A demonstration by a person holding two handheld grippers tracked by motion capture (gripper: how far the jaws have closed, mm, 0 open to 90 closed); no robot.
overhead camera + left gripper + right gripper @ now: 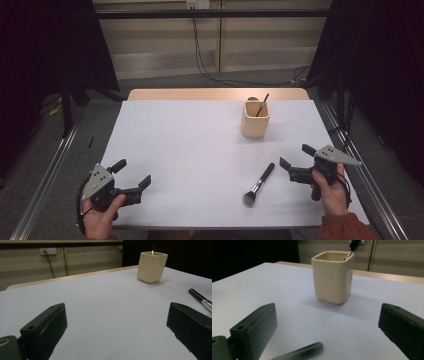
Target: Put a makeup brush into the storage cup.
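Hovering right tool (294, 158) – jaws apart, beside brush (259, 184)

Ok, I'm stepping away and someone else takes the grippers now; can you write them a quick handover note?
Left gripper: open, holding nothing, near the table's front left corner.
Right gripper: open, holding nothing, at the front right, just right of the loose brush.
Loose makeup brush: lying flat on the table, bristles toward the person, handle pointing toward the cup.
Beige cup: upright at the far right of the table, one brush already standing in it.
Left to do, most likely: pick up the loose brush and stand it in the cup.
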